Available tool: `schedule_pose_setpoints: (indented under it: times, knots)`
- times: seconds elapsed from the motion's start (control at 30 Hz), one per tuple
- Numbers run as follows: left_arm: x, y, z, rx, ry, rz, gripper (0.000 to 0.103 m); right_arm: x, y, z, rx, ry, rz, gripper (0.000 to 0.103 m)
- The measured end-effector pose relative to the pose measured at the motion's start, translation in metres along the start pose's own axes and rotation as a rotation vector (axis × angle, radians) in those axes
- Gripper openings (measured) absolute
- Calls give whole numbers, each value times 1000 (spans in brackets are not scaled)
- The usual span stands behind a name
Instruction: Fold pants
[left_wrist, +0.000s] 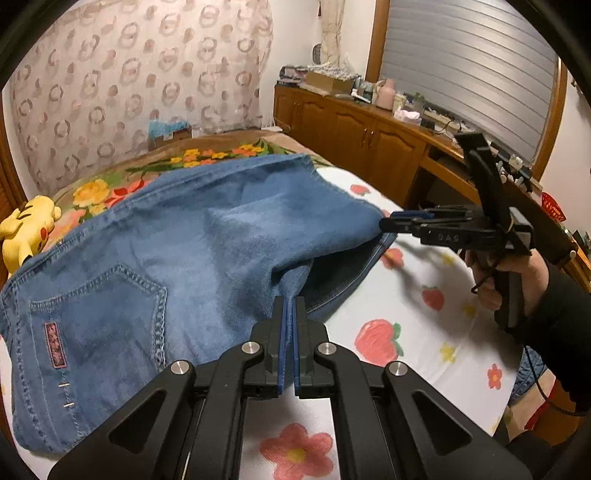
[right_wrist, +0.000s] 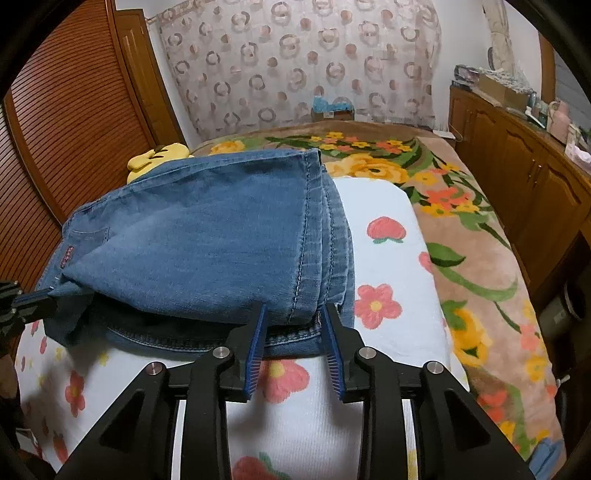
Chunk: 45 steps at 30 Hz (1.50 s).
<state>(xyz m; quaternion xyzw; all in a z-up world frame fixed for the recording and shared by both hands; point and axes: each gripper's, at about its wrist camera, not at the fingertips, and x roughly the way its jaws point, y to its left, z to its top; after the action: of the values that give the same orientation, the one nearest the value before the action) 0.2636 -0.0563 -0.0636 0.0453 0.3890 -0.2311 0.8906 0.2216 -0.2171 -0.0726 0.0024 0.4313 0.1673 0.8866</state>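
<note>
On flowered bedspread (right_wrist: 388, 258), blue pants (right_wrist: 207, 240)

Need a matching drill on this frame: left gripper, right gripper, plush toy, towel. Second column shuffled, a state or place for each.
1. left gripper
2. right gripper
3. yellow plush toy
4. white flower-and-strawberry towel

a. spread under the blue denim pants
b. jaws apart, denim edge between them
c. shut on a denim fold
d. on the bed, past the pants' pocket end

Pairs: 1-c, 2-b, 3-d, 4-a
</note>
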Motion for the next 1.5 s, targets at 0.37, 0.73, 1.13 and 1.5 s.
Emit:
schedule_pose_setpoints:
  times: [0.37,0.73,1.13,1.5]
  knots:
    - [17,7,-13,-14,53,9,3,10,-3,10,-4,22,30,35]
    - [16,2,-17,13,48,-23,3,-33,-17,30,-37,-88,49,7]
    - [15,-13,-30,53,78,-60,3,-41,5,31,-56,-68,-59,7]
    - [-6,1,-19,4,35,-30,12,-41,11,23,-66,-52,-89,22]
